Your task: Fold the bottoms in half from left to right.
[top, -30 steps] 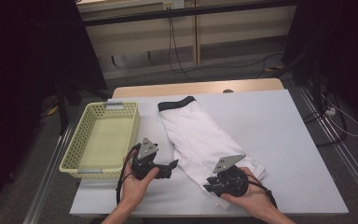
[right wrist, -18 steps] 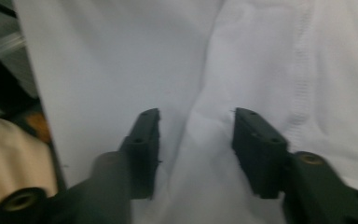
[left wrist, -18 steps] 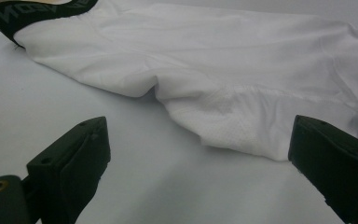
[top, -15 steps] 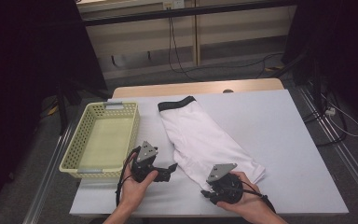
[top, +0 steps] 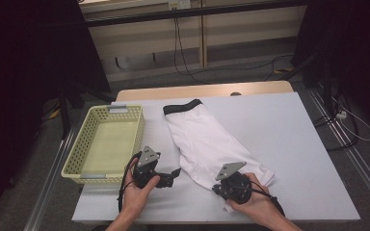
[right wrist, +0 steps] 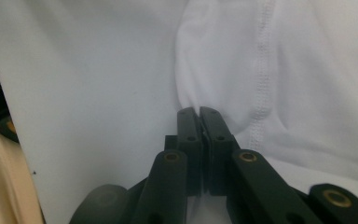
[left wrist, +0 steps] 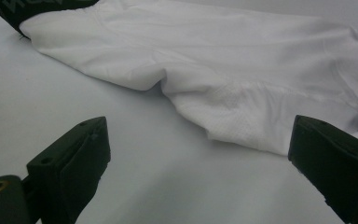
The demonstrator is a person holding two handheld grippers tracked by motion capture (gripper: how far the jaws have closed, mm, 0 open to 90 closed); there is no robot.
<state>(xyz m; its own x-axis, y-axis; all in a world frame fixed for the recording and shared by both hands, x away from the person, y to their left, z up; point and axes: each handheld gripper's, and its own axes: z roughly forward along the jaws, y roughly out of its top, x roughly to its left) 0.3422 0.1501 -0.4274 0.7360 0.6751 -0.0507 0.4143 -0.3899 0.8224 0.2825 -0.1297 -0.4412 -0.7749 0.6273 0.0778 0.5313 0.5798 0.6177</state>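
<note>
A white garment [top: 207, 139] with a black waistband [top: 183, 107] lies flat across the middle of the table, its hem toward me. My right gripper [top: 220, 188] sits at the garment's near hem; in the right gripper view [right wrist: 198, 113] its jaws are pressed together at a fold of the white cloth [right wrist: 284, 70], with cloth seemingly pinched between them. My left gripper [top: 175, 174] rests on the table just left of the garment. Its jaws stand wide apart [left wrist: 200, 135], and the garment's edge [left wrist: 223, 116] lies a little ahead of them, untouched.
A pale yellow mesh basket [top: 79, 163] with nothing in it stands at the table's left edge, just beyond my left hand. The grey table top [top: 294, 144] is bare to the right of the garment. Cables run on the floor behind.
My right gripper has slid a little left and toward me along the garment's hem, bunching the cloth there. The left gripper has barely moved.
</note>
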